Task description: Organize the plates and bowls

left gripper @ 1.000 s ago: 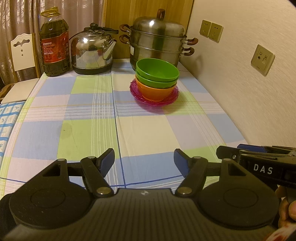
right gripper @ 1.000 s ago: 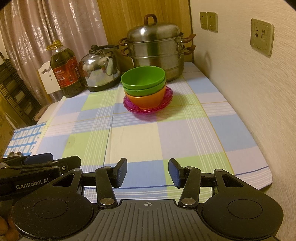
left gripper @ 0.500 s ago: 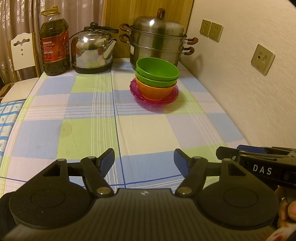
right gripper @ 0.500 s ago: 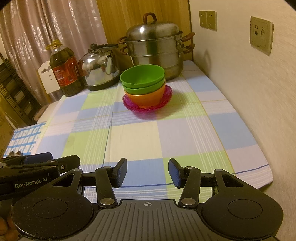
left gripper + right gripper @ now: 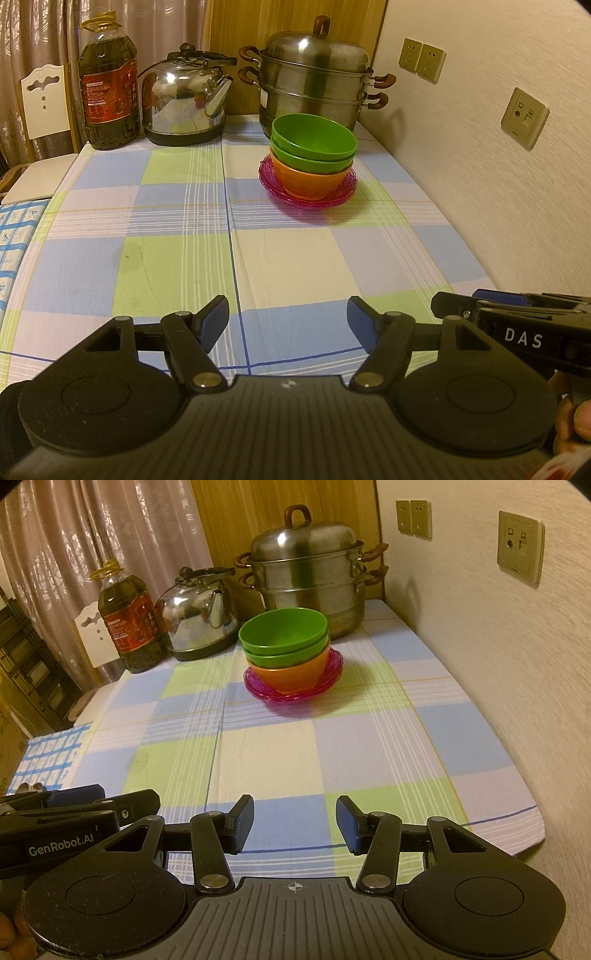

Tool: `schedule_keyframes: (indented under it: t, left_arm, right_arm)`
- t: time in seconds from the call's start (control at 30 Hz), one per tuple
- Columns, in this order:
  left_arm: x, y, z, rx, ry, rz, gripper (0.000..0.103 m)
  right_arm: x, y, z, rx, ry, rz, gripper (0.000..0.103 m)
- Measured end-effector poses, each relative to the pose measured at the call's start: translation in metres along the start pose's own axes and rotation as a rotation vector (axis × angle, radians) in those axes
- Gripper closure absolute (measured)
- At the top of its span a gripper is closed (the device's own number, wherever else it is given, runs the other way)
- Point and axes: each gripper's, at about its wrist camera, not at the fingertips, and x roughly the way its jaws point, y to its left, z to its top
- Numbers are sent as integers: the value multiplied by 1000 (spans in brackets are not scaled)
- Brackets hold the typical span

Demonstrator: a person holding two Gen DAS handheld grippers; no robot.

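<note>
Left gripper (image 5: 287,319): nearest the lens, over the near edge of the bench (image 5: 184,258). Fingers (image 5: 214,317) spread wide, released, only checked cloth visible between the blue pads. Nothing held.

Right gripper (image 5: 294,821): also over the near edge, just beside the left one; each unit shows at the margin of the other's view. Fingers (image 5: 240,821) apart with a narrower gap than the left pair, released, nothing between them. Part of a hand (image 5: 576,424) visible at the lower right of the left wrist view, under the right unit.

Bench covering: checked cloth (image 5: 280,760) in blue, pale green, cream and lilac squares, with a lengthwise crease running away from the grippers. Middle stretch of cloth bare.

Task items, far half of the bench, well apart from both grippers: a stack. Bottom, pink translucent plates (image 5: 343,188), more than one rim visible, exact count not clear. On them an orange bowl (image 5: 306,182) upright. Nested in it a green bowl (image 5: 314,164), and a second green bowl (image 5: 314,134) on top, all mouth-up. Stack sits toward the wall side.

Just behind the stack: steel two-tier steamer pot (image 5: 314,88), lidded, brown handles. Left of it a steel kettle (image 5: 184,103), then an oil bottle (image 5: 109,85) with yellow cap.

Beyond the bench: white chair back (image 5: 44,99), curtain (image 5: 110,524), wood panel. Wall on the right carries sockets (image 5: 521,546).
</note>
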Motion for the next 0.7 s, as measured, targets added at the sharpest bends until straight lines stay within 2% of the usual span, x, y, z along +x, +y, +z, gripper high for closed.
schedule_keyframes:
  t: [0.7]
  left_arm:
    - [-3, -2, 1, 0, -13, -3, 35]
  right_arm:
    - [0, 0, -1, 3, 0, 1, 53]
